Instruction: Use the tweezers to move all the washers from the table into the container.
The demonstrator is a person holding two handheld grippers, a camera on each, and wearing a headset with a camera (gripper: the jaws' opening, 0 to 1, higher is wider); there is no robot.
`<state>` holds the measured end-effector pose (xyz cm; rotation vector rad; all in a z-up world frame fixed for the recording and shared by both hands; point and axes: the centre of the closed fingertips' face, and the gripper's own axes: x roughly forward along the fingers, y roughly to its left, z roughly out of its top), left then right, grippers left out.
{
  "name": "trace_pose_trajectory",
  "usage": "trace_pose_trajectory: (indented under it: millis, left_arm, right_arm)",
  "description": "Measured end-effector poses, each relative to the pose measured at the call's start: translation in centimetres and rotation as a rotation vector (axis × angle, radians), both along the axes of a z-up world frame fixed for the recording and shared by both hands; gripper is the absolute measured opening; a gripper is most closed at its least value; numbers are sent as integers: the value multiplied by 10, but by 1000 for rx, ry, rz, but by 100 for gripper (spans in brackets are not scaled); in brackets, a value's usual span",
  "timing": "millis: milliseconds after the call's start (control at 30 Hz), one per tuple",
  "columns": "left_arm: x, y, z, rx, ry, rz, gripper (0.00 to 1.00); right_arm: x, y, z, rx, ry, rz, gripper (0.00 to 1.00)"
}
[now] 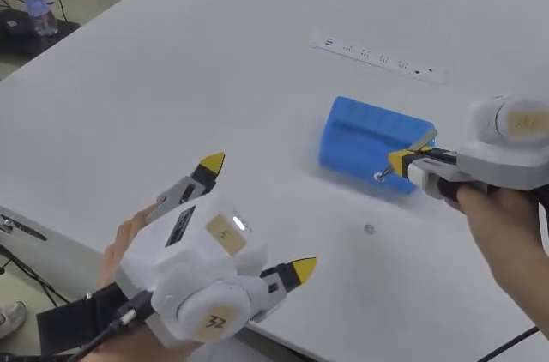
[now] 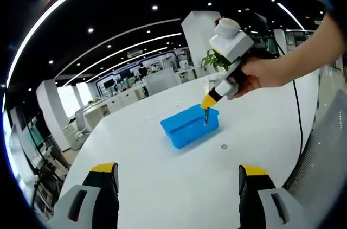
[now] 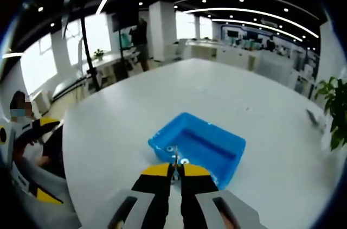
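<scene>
A blue rectangular container [image 1: 371, 141] sits right of centre on the white table. My right gripper [image 1: 400, 162] is shut on thin tweezers [image 1: 386, 172], whose tips hover at the container's near edge. In the right gripper view the tweezers [image 3: 175, 158] point down over the container [image 3: 209, 145], where small round washers [image 3: 169, 148] lie near the rim. I cannot tell whether the tips hold a washer. One washer [image 1: 369, 229] lies on the table in front of the container. My left gripper [image 1: 257, 216] is held open and empty at the near left, away from both.
A white power strip [image 1: 377, 59] lies behind the container. The table [image 1: 171, 79] is broad and bare to the left. Its near edge runs just below my left gripper. On the floor at far left stands a plastic bottle [image 1: 39, 6].
</scene>
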<state>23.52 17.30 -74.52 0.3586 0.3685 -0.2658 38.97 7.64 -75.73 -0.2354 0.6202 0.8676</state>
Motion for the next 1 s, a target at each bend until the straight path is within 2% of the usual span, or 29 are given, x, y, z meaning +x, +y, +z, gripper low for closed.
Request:
trace_pose_trajectory:
  millis: [67, 200, 367, 467, 633, 700, 833, 1000]
  left_arm:
    - [0, 0, 0, 3, 0, -2, 94]
    - [0, 1, 1, 8, -6, 7, 94]
    - [1, 2, 2, 7, -13, 11, 94]
    - [0, 1, 0, 15, -3, 3, 95]
    - [0, 1, -1, 17, -2, 3, 95]
    - [0, 1, -1, 16, -2, 3, 95]
    - [0, 0, -1, 20, 2, -3, 95]
    - [0, 1, -2, 23, 3, 3, 95]
  right_arm:
    - [6, 0, 6, -1, -17, -6, 2]
    - [22, -1, 7, -14, -44, -12, 2]
    - [35, 3, 6, -21, -50, -33, 2]
    - [47, 3, -1, -30, -47, -53, 2]
    - [50, 1, -10, -50, -32, -74, 2]
    - [54, -1, -18, -62, -18, -77, 2]
    - [48, -3, -35, -121, 2, -64, 2]
    - [50, -10, -47, -131, 22, -80, 2]
